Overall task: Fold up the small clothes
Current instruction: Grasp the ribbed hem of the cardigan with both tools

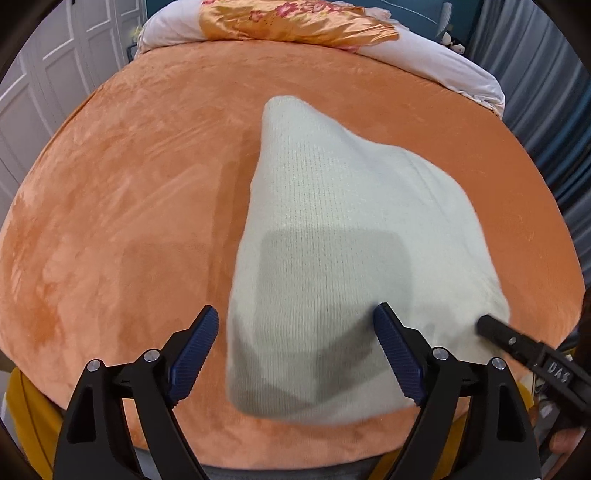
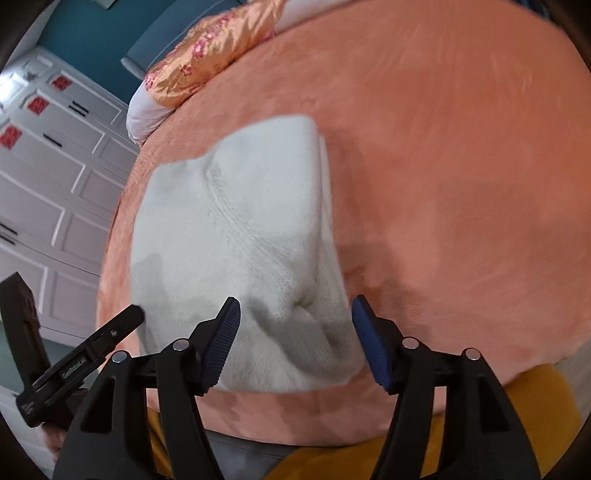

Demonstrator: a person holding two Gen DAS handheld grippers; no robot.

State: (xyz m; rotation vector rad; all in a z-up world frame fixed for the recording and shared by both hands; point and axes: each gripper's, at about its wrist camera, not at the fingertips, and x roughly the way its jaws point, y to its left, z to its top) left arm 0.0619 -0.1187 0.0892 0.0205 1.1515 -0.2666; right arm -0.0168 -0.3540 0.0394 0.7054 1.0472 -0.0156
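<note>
Now folded, pale knit garment (image 1: 332, 236) lies rumpled.

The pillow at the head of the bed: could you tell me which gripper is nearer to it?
Neither clearly. The left gripper and right gripper both hang open over the sweater's near edge, far from the pillow.

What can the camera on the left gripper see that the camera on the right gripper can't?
Only the left wrist view shows the blue-grey curtain beside the bed and the far long white edge of the bedding.

Only the right wrist view shows the red stickers on the white cupboard doors, and a raised seam line across the knit.

Both show the folded white knit garment lying on the orange bed cover, the flowery orange pillow, and both grippers: the left gripper and the right gripper, each open.
</note>
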